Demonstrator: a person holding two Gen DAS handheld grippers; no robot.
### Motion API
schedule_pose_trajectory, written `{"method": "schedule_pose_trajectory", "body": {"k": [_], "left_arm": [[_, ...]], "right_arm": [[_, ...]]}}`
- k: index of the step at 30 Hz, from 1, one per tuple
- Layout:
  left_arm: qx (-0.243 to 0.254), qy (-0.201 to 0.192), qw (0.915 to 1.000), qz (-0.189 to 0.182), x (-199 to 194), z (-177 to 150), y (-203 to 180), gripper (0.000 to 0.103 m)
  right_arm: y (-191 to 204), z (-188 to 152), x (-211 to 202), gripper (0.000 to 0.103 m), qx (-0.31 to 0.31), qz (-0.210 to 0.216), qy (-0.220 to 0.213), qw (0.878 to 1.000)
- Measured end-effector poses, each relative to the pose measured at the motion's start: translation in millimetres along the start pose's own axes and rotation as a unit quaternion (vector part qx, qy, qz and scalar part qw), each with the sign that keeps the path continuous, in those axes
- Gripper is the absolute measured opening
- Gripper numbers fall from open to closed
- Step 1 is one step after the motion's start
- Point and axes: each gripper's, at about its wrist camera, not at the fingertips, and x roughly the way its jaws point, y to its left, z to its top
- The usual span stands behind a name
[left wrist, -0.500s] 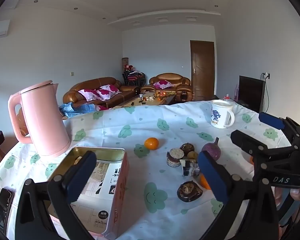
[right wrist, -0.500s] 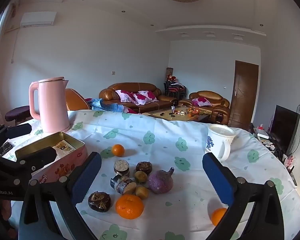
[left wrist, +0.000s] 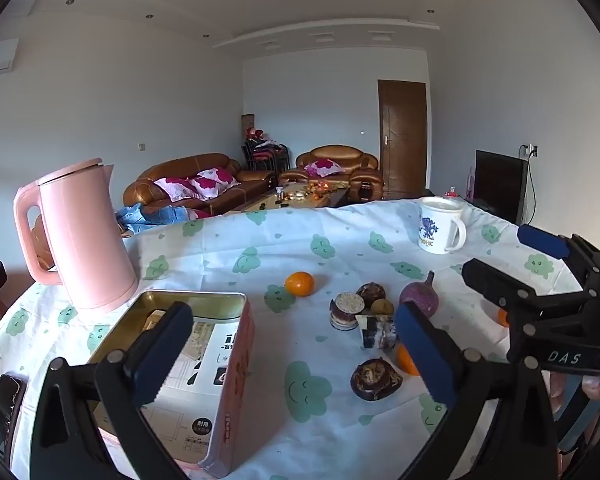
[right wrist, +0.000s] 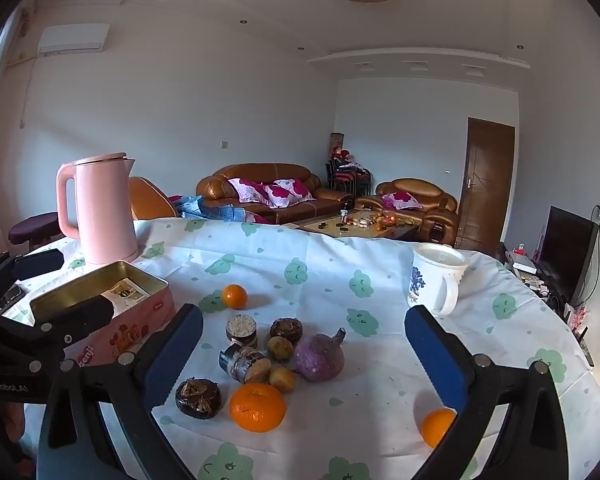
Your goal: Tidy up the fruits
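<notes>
Both my hand-held grippers, left (left wrist: 292,344) & right (right wrist: 304,344), spread wide, empty, above worktop (right wrist: 380,380). Nearest orange (right wrist: 257,407) sits w/ mixed fruit near tin (right wrist: 100,300). Prob. light, round, rolls; pinch across its middle.

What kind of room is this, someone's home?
Most likely a home living room: leather sofas with cushions around a coffee table, a television, and a cloth-covered table in front.
</notes>
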Motion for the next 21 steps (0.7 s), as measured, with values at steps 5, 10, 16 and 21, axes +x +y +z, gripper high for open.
{"method": "schedule_pose_trajectory", "body": {"k": [5,10,16,21], "left_arm": [[0.002,-0.002,1.0,-0.001,-0.7,0.9,1.1,0.103],[0.001,-0.002,1.0,-0.001,-0.8,2.5,0.8,0.103],[0.0,-0.003,1.0,0.0,-3.4,2.5,1.8,0.103],[-0.001,-0.002,1.0,0.001,-1.8,5.4,4.1,0.103]], "right_arm": [[0.2,4.3,3.8,0.102,0.004,-0.003,0.004,1.0],[0.3,4.1,3.8,0.102,0.004,-0.002,0.004,1.0],[1.1,3.7,4.1,0.102,0.004,-0.002,0.005,1.0],[1.0,3.4,4.0,0.102,0.005,-0.001,0.006,1.0]]}}
